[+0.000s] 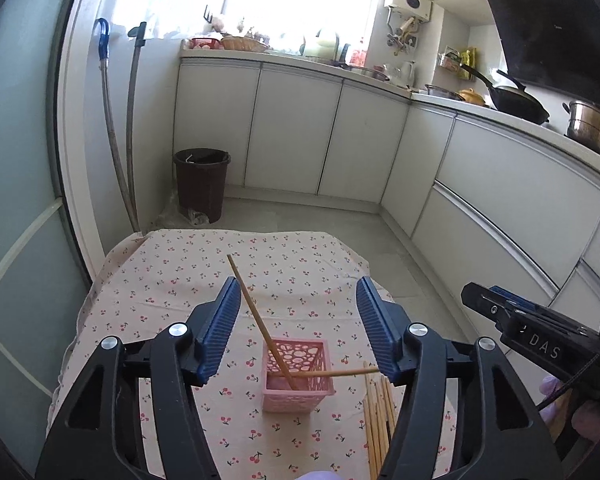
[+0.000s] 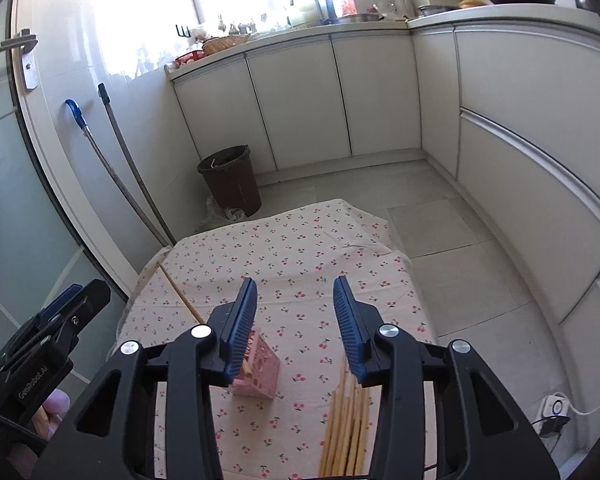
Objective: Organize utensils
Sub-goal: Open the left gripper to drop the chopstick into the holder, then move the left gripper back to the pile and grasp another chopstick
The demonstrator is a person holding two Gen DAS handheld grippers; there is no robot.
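A pink perforated holder [image 1: 298, 376] stands on the cherry-print cloth [image 1: 172, 276]. Two wooden chopsticks lean in it: one [image 1: 256, 316] points up and left, the other [image 1: 336, 373] lies low toward the right. Several loose chopsticks [image 1: 378, 420] lie on the cloth right of the holder. My left gripper [image 1: 298, 324] is open and empty above the holder. In the right wrist view, my right gripper [image 2: 296, 320] is open and empty, with the holder [image 2: 258, 372] below its left finger and the loose chopsticks [image 2: 346, 424] below its right finger.
A brown waste bin [image 1: 202, 182] stands on the floor beyond the table, with two mop handles [image 1: 120, 140] leaning on the wall to its left. White kitchen cabinets [image 1: 300, 132] run along the back and right. A power strip [image 2: 556, 408] lies on the floor at right.
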